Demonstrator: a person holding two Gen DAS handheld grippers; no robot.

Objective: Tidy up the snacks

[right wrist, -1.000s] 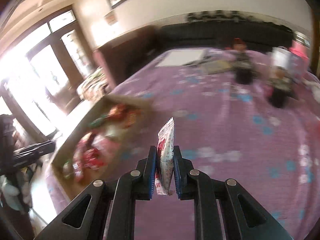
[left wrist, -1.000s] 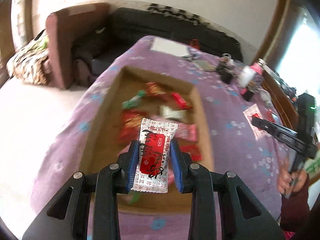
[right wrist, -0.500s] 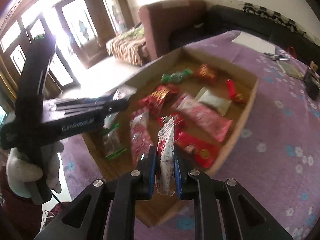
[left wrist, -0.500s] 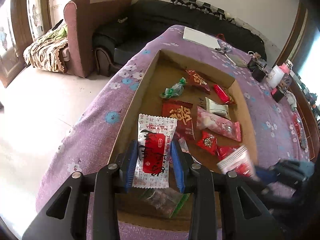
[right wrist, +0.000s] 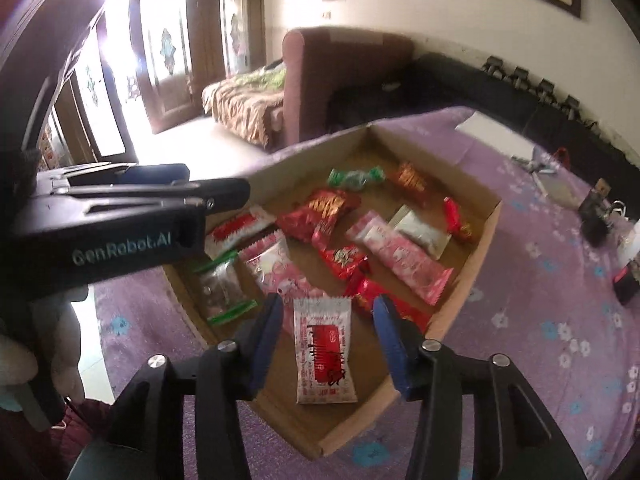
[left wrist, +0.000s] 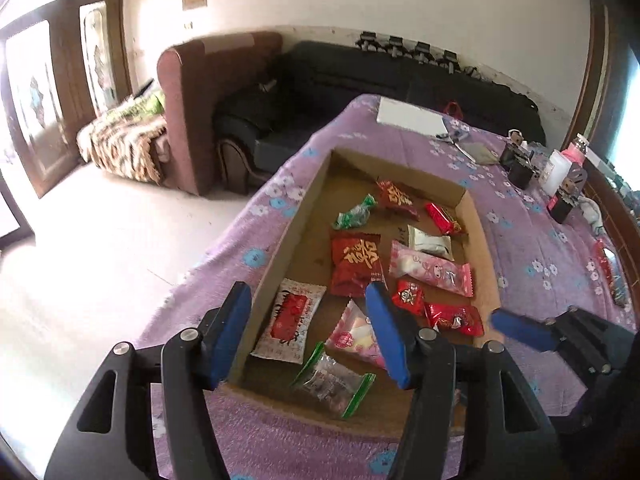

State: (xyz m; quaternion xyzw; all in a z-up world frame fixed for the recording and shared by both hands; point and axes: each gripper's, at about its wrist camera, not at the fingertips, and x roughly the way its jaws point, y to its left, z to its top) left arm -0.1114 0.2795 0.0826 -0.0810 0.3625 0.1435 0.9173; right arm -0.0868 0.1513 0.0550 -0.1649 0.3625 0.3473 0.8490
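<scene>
A shallow cardboard box (left wrist: 310, 196) on a purple flowered bedspread holds several snack packets. My left gripper (left wrist: 310, 334) is open above the box's near left corner; a white-and-red packet (left wrist: 290, 320) lies in the box just beyond its fingers. My right gripper (right wrist: 330, 344) is open over the box's (right wrist: 472, 256) near end; another white-and-red packet (right wrist: 324, 350) lies flat between its fingers. The right gripper's fingertip (left wrist: 520, 330) shows at right in the left view; the left gripper's body (right wrist: 120, 220) shows at left in the right view.
In the box are a big red packet (left wrist: 354, 260), a pink packet (left wrist: 430, 266), a green candy (left wrist: 354, 214) and a clear green-edged bag (left wrist: 334, 382). Bottles and small items (left wrist: 556, 178) stand at the far right. A white sheet (left wrist: 410, 116) lies at the far end. Sofas stand behind.
Both grippers have opened and let go of their white-and-red packets, which now lie in the box. The left gripper has drawn back a little.
</scene>
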